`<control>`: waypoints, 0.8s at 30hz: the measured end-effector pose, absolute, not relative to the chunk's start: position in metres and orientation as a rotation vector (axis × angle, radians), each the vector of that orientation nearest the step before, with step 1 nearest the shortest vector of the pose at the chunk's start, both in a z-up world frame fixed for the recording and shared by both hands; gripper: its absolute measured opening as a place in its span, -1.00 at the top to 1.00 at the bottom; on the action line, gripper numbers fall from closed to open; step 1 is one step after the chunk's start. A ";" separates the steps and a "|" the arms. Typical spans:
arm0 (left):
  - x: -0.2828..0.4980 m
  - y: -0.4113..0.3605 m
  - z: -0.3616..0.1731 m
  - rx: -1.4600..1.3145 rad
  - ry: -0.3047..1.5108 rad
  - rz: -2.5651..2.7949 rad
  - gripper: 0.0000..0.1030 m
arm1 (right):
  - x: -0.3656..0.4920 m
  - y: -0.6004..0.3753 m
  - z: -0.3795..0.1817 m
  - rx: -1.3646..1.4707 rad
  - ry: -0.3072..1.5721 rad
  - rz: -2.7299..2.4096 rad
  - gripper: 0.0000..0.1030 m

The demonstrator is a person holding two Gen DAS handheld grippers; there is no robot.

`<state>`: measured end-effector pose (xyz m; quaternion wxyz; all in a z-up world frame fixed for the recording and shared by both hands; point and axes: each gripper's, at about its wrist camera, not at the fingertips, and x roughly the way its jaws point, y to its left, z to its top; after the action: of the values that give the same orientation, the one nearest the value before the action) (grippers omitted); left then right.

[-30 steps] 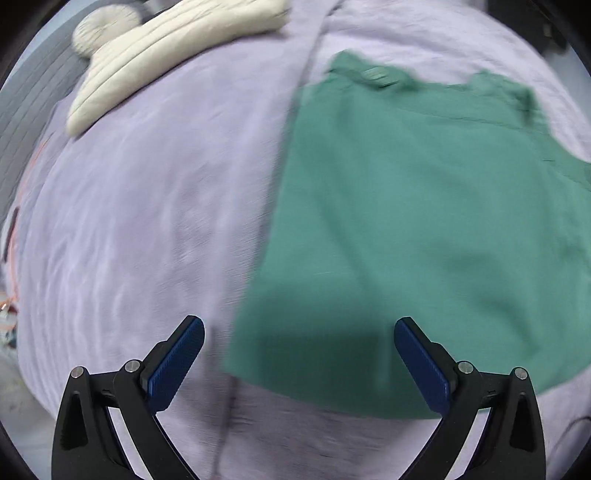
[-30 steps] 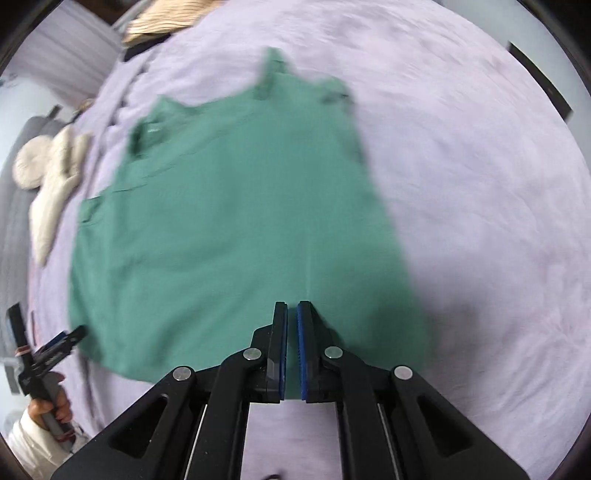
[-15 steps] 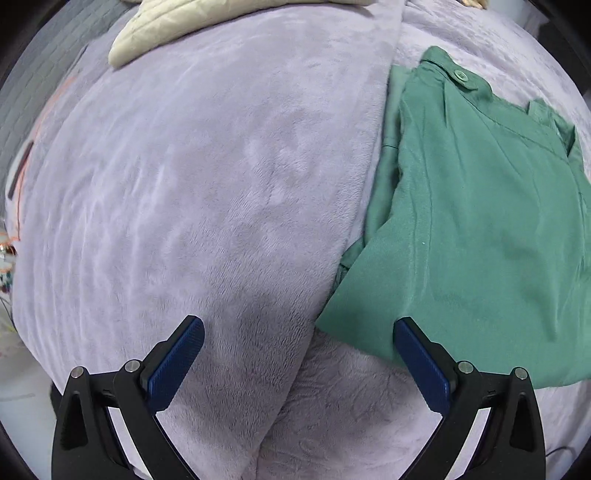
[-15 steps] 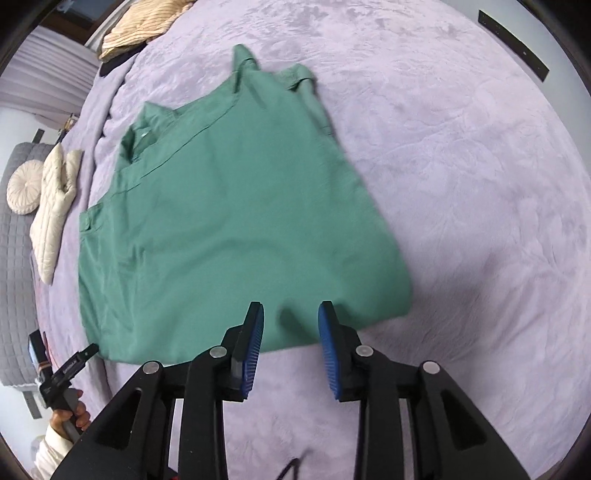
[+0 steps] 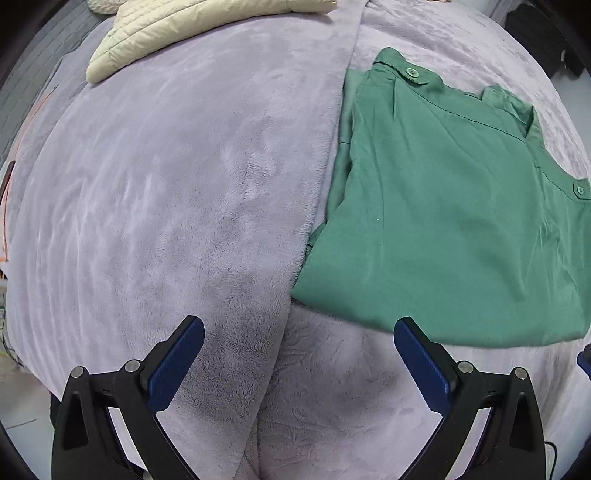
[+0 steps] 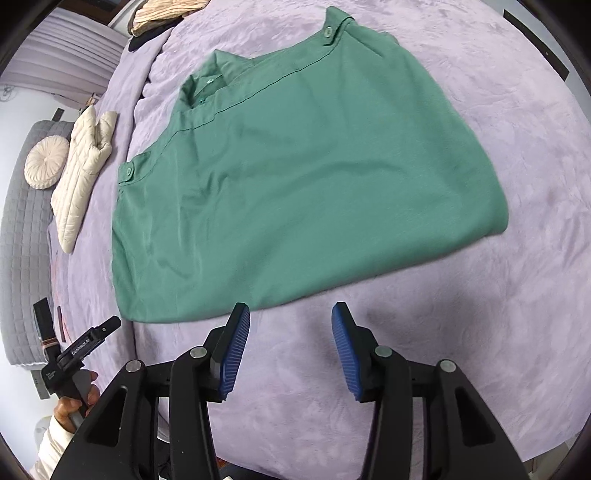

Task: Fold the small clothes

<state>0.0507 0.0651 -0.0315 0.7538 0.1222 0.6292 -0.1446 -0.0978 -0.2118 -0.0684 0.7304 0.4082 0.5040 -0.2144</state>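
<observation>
I hold both claws empty above the bed, and the green shirt (image 6: 295, 177) lies flat on the lilac blanket (image 6: 498, 332), folded with its collar toward twelve o'clock in my right view and its folded lower edge nearest me. My right gripper (image 6: 291, 350) has its blue pads spread apart with nothing between them, hanging just short of that near edge, at six o'clock of the shirt; I judge it sits there so the pads can slide under the hem for another fold. My left gripper (image 5: 299, 362) is likewise wide open and clear of the cloth, with the shirt off at two o'clock in its view and only bare blanket between its fingers. From there, I think, it can reach the left corner of the hem. A cream quilted cushion (image 5: 207, 26) rests well apart at eleven o'clock, out of the way. The fabric looks thin and limp, so I expect it to sag unless both corners rise together.
</observation>
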 end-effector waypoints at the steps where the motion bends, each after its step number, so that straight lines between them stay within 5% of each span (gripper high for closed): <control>1: 0.048 0.062 -0.032 0.273 1.373 -0.325 -1.00 | -0.096 -0.208 -0.069 0.904 1.109 -0.470 0.00; 15: 0.066 0.062 -0.059 0.226 1.369 -0.397 -1.00 | -0.064 -0.160 -0.085 0.942 1.119 -0.399 -0.56; 24: 0.099 0.087 -0.087 0.188 1.403 -0.427 -1.00 | -0.025 -0.131 -0.112 1.077 1.111 -0.314 -0.58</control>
<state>0.0994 0.0871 -0.0874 0.7391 0.0858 0.6392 -0.1945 -0.0252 -0.1314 -0.1121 0.7040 0.4844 0.4997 -0.1414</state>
